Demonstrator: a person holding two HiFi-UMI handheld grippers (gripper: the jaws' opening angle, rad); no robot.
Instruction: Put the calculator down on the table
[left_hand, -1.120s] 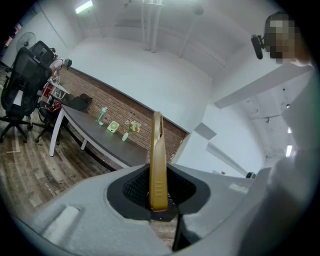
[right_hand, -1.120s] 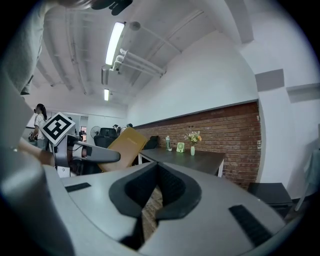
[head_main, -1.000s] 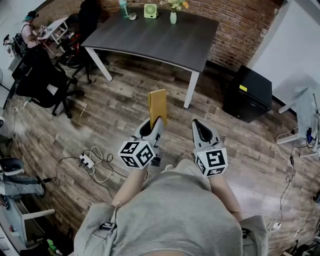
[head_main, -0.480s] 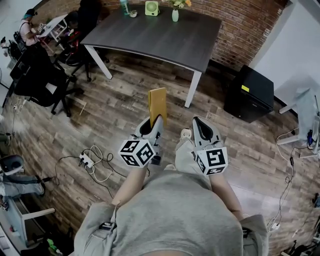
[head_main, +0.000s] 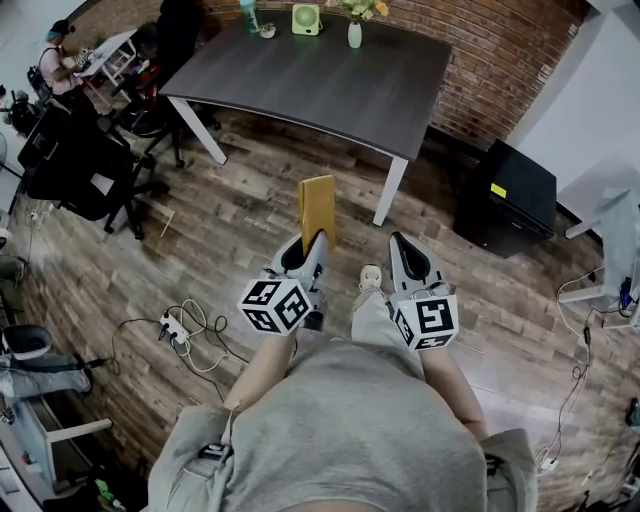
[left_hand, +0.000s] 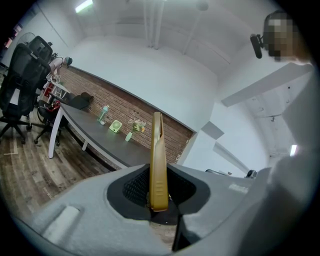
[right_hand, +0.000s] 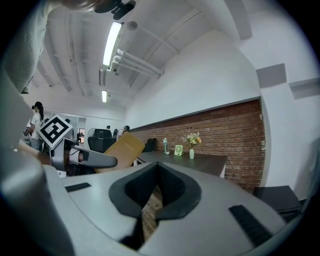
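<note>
Your left gripper (head_main: 314, 243) pinches one end of the calculator (left_hand: 158, 150) between its ribbed black pads (left_hand: 134, 186). The calculator is a thin, smooth mustard slab that juts past the fingertips. Your right gripper (right_hand: 157, 172) has its fingers pressed together, empty. Well beyond both sets of fingertips stands the dark, matte rectangular table (head_main: 330, 75).

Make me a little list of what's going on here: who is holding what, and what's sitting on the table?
left hand-held gripper: shut on the yellow calculator, which stands up on its edge
right hand-held gripper: jaws together, holding nothing
table: dark top, white legs, ahead across the wood floor
on the table: bottle, green fan, vase of flowers, all at the far edge by the brick wall
calculator on the table: not yet
</note>
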